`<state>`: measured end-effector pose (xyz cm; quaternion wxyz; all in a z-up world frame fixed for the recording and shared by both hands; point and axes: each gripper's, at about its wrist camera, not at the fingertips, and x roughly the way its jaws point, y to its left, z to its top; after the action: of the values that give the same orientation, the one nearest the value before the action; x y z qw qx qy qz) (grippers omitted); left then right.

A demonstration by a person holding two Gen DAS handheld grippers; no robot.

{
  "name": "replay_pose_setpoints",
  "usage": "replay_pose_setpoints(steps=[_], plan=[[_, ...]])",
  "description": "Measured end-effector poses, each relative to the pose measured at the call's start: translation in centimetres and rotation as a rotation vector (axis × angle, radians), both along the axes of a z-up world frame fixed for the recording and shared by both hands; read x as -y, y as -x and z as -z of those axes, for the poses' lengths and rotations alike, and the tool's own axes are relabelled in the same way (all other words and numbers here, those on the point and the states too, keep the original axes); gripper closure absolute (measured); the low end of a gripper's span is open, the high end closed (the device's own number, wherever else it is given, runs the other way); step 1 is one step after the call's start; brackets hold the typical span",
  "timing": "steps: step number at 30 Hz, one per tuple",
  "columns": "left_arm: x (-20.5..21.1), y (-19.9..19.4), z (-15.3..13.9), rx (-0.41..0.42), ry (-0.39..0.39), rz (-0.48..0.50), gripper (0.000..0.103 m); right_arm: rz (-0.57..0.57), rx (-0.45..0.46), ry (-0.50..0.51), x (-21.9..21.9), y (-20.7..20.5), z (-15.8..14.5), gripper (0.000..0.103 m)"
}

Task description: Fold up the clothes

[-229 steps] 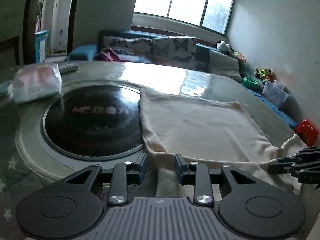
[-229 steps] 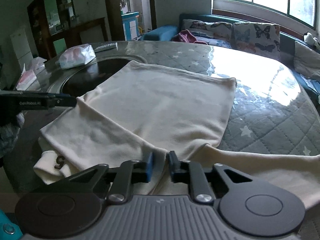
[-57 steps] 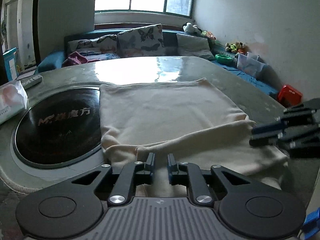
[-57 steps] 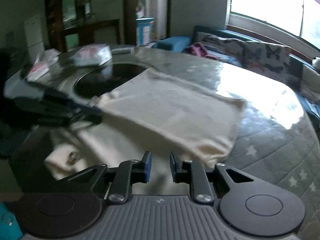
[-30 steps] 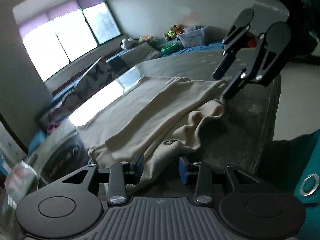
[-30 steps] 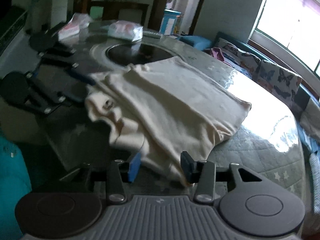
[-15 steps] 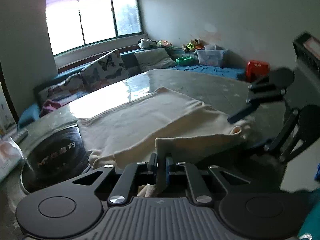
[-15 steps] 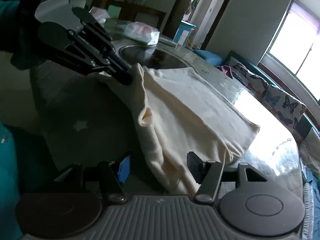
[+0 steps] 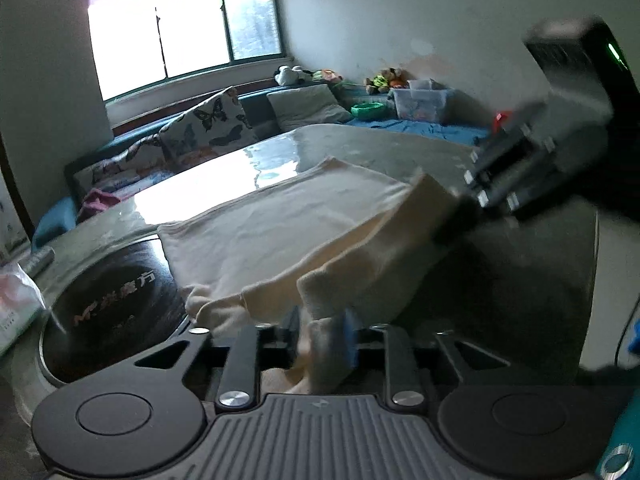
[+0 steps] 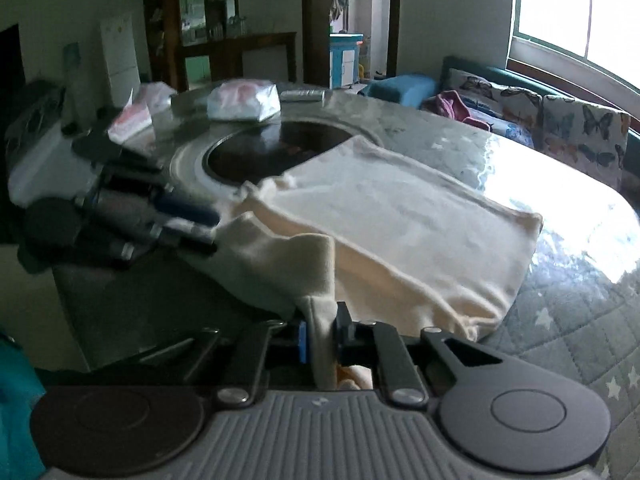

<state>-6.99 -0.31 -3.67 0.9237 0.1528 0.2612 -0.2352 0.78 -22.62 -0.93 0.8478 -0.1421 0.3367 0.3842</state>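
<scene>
garment (image 10: 392, 216): spread on the table (image 10: 568, 304), its far corner overlapping the round inset plate (image 10: 276, 148)
near hem: lifted off the table's near edge
left gripper (image 9: 322, 330): at the hem's left end, cloth between its fingers
right gripper (image 10: 320, 338): at the hem's right end, cloth between its fingers
tissue pack (image 10: 244, 102): at the table's far edge, behind the plate
sofa (image 9: 192, 140): beyond the table, under the window (image 9: 180, 32)
</scene>
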Motion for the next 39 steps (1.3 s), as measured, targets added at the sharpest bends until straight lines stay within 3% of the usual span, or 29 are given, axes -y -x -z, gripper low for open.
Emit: replay_pose_setpoints(steps=[8, 11, 13, 16, 18, 27, 32, 36, 39], plan=[[-0.3, 1.1, 1.5, 0.034, -0.126, 0.081, 0.067, 0.005, 0.020, 0.000, -0.1, -0.5, -0.8, 0.093], [-0.8, 0.9, 1.4, 0.021, -0.126, 0.093, 0.067, 0.013, 0.026, -0.002, -0.1, 0.0, -0.6, 0.094], [-1.0, 0.7, 1.4, 0.014, -0.122, 0.096, 0.076, 0.021, 0.030, -0.005, -0.1, 0.2, -0.5, 0.095], [-1.2, 1.3, 0.8, 0.013, -0.096, 0.087, 0.092, 0.040, 0.036, -0.025, -0.1, 0.4, -0.3, 0.096], [-1.2, 1.8, 0.4, 0.011, -0.075, 0.082, 0.096, 0.043, 0.050, -0.036, 0.1, 0.7, -0.6, 0.097], [-1.6, 4.4, -1.8, 0.004, 0.023, 0.062, 0.098, 0.000, 0.073, -0.054, 1.2, 4.9, -3.1, 0.097], [-1.9, 8.7, -3.7, -0.021, 0.073, 0.076, 0.098, -0.038, 0.059, -0.058, 2.2, 8.6, -4.8, 0.098], [-1.9, 9.5, -4.5, -0.026, 0.108, 0.048, 0.098, -0.043, 0.049, -0.057, 2.6, 10.6, -5.6, 0.098], [-1.8, 7.8, -5.2, 0.006, 0.117, 0.035, 0.098, -0.020, 0.057, -0.059, 2.5, 10.7, -5.8, 0.098]])
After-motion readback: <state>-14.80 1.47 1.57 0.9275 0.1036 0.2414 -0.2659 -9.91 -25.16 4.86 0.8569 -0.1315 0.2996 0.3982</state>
